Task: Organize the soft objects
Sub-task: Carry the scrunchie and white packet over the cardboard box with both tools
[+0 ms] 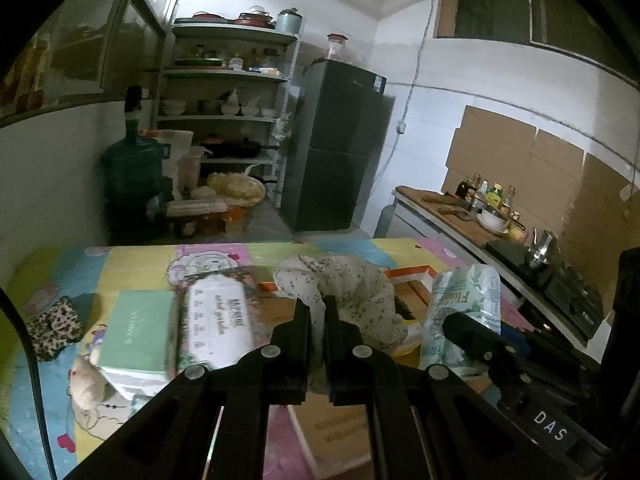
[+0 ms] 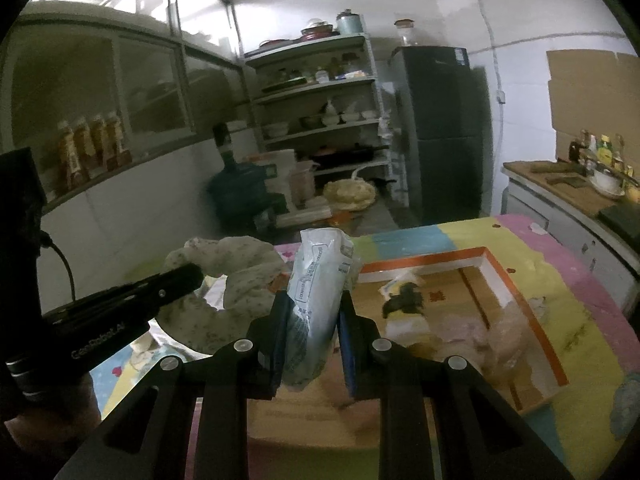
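Left wrist, fingers [image 1: 318, 332] pinching floral cloth [image 1: 352, 292]

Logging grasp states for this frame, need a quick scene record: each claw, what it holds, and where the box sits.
left claw: shut on floral cloth
right claw: shut on tissue pack
cardboard box: open, on the table, orange rim, to the right of both claws
table cover: colourful cartoon mat
still on mat: green box, leopard-print cloth
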